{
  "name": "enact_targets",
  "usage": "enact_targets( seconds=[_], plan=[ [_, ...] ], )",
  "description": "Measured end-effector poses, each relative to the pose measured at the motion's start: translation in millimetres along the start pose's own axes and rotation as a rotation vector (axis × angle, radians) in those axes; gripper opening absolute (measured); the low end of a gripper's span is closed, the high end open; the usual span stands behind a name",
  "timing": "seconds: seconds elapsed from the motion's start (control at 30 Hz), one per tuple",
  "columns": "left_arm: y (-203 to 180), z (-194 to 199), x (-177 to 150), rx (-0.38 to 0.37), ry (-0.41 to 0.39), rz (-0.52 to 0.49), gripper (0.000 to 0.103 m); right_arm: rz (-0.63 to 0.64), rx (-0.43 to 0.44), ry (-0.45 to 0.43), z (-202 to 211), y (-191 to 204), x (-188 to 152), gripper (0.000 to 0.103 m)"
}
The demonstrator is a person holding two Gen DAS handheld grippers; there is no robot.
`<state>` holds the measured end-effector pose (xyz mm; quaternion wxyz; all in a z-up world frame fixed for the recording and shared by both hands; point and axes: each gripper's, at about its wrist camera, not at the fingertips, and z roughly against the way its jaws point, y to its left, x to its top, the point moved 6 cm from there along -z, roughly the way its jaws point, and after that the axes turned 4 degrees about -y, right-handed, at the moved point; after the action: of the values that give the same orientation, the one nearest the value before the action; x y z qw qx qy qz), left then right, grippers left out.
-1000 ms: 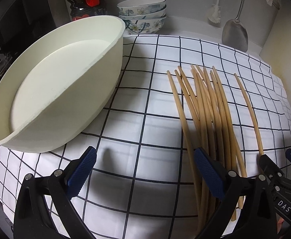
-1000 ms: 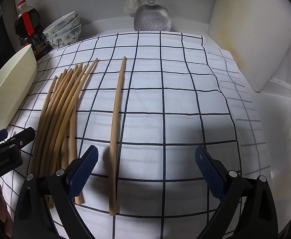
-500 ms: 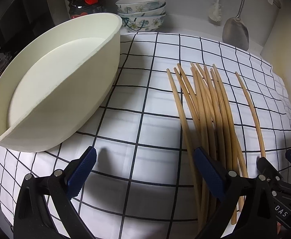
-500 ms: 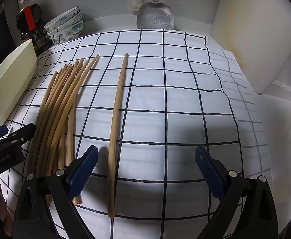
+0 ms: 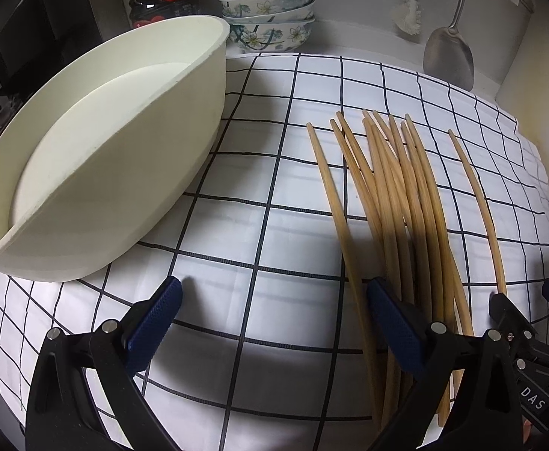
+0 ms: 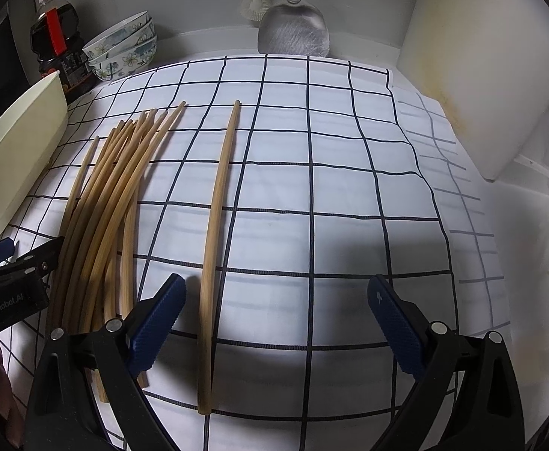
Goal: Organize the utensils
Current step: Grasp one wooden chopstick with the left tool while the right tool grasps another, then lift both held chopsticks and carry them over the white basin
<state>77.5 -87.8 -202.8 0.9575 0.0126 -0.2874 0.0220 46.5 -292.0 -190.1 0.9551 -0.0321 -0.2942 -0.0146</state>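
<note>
Several wooden chopsticks (image 5: 398,203) lie in a loose bunch on the checked cloth (image 5: 259,188); they also show in the right wrist view (image 6: 113,203). One single chopstick (image 6: 218,225) lies apart to their right, also visible in the left wrist view (image 5: 477,203). A cream oval container (image 5: 98,165) stands left of the bunch. My left gripper (image 5: 274,315) is open and empty, its right finger over the bunch's near ends. My right gripper (image 6: 278,319) is open and empty, with the single chopstick just inside its left finger.
Stacked floral bowls (image 5: 267,15), a dark sauce bottle (image 6: 55,49), a metal spatula (image 6: 293,34) and a white brush (image 5: 409,15) stand at the back wall. A white board (image 6: 481,67) leans at the right. The cloth ends near the right counter edge.
Both grippers have shifted slightly forward and lower over the cloth. The chopsticks and container have not moved. Both grippers stay open.
</note>
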Motion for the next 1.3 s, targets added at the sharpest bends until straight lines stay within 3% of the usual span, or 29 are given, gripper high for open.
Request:
enact_targets(
  seconds=[0.13, 0.33, 0.53, 0.6, 0.67, 1.03, 1.3],
  plan=[
    [-1.5, 1.2, 1.0, -0.005, -0.014, 0.000, 0.091, 0.021, 0.012, -0.011, -0.7, 3.5, 2.2, 0.087],
    [-11.2, 4.1, 6.3, -0.048, -0.014, -0.019, 0.067, 0.041, 0.063, -0.019, -0.7, 12.5, 4.5, 0.068],
    [-20.2, 10.6, 6.1, -0.081, -0.022, -0.057, 0.039, 0.092, 0.096, -0.029, 2.1, 27.3, 5.8, 0.033],
    [-23.2, 11.9, 6.1, -0.091, -0.024, -0.067, 0.023, 0.100, 0.095, -0.030, 2.2, 30.3, 6.5, 0.018],
    [-25.2, 12.5, 6.3, -0.099, -0.022, -0.075, 0.012, 0.107, 0.086, -0.032, 2.5, 31.4, 6.8, 0.007],
    [-23.0, 13.3, 9.6, -0.146, 0.009, -0.079, 0.007, 0.010, 0.129, -0.003, 4.6, 20.5, 7.5, 0.006],
    [-20.3, 28.7, 19.1, -0.238, 0.031, -0.061, 0.007, -0.041, 0.148, -0.016, 21.6, 15.1, 16.0, 0.006]
  ],
)
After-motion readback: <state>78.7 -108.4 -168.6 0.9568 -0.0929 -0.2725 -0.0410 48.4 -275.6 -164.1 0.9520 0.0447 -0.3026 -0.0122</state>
